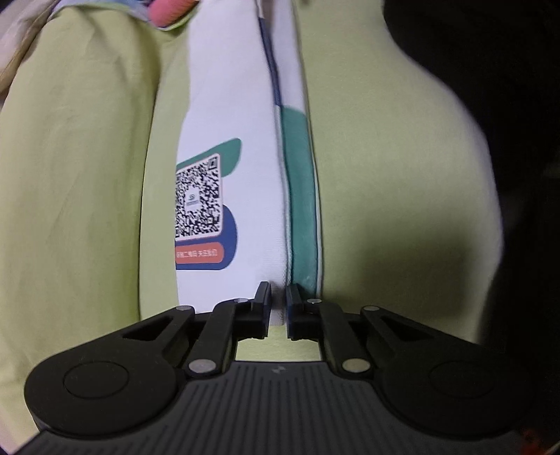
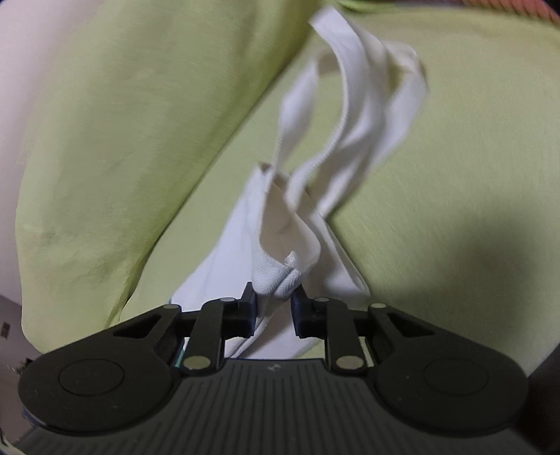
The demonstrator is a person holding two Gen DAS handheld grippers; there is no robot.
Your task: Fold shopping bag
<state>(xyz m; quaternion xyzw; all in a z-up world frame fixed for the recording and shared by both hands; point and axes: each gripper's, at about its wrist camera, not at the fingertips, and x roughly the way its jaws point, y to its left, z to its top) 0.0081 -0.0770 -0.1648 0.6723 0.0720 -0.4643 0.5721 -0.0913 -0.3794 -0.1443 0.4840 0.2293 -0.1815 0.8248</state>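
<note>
We find the white fabric shopping bag (image 1: pixel 245 196) lying over a pale green sheet (image 1: pixel 385 175), already narrowed into a long strip with its QR-code print (image 1: pixel 198 199) facing up. The left gripper (image 1: pixel 279 301) is pinched on the strip's near end, its jaws nearly together with white cloth showing between them. We judge this grip anchors that end so the strip stays taut and aligned. The right gripper (image 2: pixel 274 301) is clamped on a bunched wad of the bag's top hem, and the white handles (image 2: pixel 353 115) trail loose beyond it over the sheet. We judge this end is held ready to be carried over toward the other. The far end of the strip runs out of the left view. A pink object (image 1: pixel 168 10) at the top edge is cut off and unidentifiable. Motion blur softens the handles, so we cannot tell how they overlap.
</note>
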